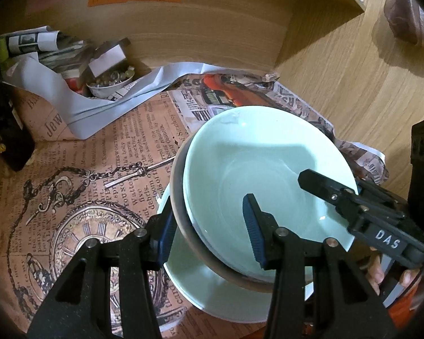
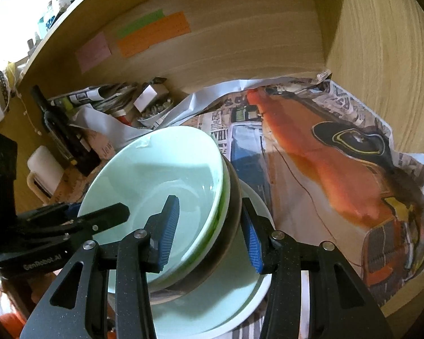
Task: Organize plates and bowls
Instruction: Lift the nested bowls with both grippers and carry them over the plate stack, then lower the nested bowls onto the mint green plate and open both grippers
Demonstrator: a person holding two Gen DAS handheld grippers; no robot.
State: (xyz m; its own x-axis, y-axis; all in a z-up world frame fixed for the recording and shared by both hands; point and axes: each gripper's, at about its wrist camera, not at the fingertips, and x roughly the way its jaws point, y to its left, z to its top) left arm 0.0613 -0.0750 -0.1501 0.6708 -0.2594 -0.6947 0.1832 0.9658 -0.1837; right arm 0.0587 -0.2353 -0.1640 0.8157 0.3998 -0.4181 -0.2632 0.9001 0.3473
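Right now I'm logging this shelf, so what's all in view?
Bowl stack: pale green bowls nested in a dark one, tilted, straddled by both tools.
Plate: one, pale green, under the stack.
Newspaper: orange and sepia sheets lining the shelf.
Bottle: one, dark, back left.
Small bowl: one, white, full of small bits, rear clutter.
Sticky notes: orange, green, pink, back wall.
Left hand-held gripper: black, blue pads.
Right hand-held gripper: same.
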